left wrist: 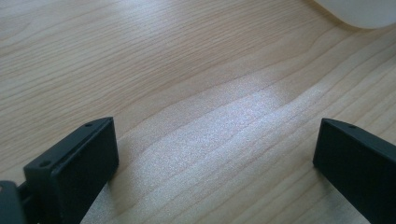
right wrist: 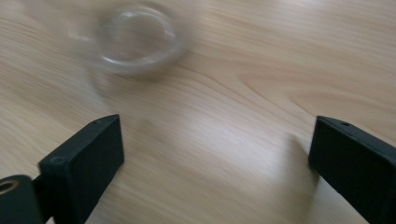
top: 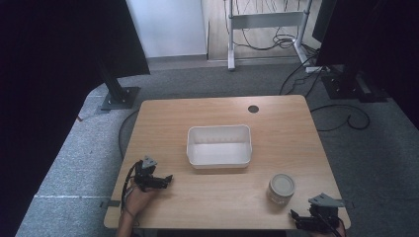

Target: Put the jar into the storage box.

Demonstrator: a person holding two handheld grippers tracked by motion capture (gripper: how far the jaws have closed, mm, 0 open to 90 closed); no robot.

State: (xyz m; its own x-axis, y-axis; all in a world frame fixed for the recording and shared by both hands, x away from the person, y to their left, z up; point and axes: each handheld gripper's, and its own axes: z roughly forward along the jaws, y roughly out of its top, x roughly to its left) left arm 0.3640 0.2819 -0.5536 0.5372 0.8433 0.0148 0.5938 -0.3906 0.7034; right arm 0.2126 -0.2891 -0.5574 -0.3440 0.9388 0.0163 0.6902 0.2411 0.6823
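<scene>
Two black, block-shaped jaws on the right gripper stand wide apart over bare wood at the near right corner of the table. The round clear glass jar stands upright just beyond it, untouched. The left gripper rests near the left edge, jaws wide, nothing held. A white rectangular plastic bin with rounded corners sits mid-table.
</scene>
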